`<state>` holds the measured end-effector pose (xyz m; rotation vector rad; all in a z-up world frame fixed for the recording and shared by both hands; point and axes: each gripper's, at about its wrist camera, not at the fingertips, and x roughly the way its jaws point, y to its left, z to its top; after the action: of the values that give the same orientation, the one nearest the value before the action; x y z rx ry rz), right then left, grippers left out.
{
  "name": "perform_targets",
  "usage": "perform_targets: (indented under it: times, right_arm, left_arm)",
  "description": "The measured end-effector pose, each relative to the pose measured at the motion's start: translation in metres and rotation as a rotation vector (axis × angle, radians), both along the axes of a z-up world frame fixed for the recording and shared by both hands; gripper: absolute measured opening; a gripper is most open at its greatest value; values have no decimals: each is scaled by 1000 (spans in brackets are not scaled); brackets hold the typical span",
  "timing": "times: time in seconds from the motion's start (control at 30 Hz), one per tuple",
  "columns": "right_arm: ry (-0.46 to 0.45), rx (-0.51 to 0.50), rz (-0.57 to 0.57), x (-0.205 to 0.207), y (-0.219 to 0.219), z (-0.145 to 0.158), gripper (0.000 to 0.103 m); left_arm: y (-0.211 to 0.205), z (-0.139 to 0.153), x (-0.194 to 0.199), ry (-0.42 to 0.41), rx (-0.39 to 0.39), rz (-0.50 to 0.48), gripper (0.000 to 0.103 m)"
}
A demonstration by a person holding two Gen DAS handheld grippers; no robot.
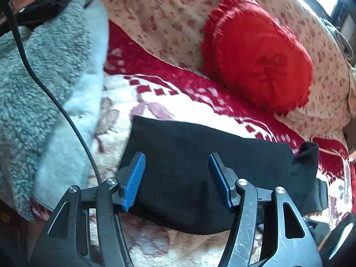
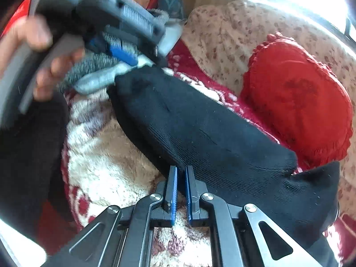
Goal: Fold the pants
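The black knit pants (image 1: 200,178) lie in a folded bundle on a red and cream patterned blanket (image 1: 178,102). My left gripper (image 1: 176,160) is open, its blue pads just above the near edge of the pants, holding nothing. In the right wrist view the pants (image 2: 200,129) stretch diagonally from upper left to lower right. My right gripper (image 2: 181,171) is nearly closed at the pants' near edge; whether it pinches the fabric I cannot tell. The left gripper (image 2: 124,53) shows blurred at the upper left, held by a hand, above the far end of the pants.
A grey fleece garment (image 1: 44,77) lies at the left with a black cable (image 1: 55,102) across it. A red frilled cushion (image 1: 258,53) rests on a floral sheet (image 1: 169,17) behind the pants. The cushion also shows in the right wrist view (image 2: 298,102).
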<state>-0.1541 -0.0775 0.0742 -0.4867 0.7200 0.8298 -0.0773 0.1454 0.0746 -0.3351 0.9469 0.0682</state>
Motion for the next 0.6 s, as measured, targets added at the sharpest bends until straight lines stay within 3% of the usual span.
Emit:
perform_targets:
  times: [0.17, 0.3, 0.6]
  right_arm:
    - [70, 135, -194, 21, -54, 29, 4]
    - [108, 152, -328, 42, -90, 30, 5]
    - [157, 143, -376, 61, -91, 21, 5]
  left_arm:
    - [-23, 3, 1, -17, -2, -38, 59]
    - [-45, 2, 3, -19, 13, -89, 59]
    - [-62, -17, 7, 4, 91, -107, 59]
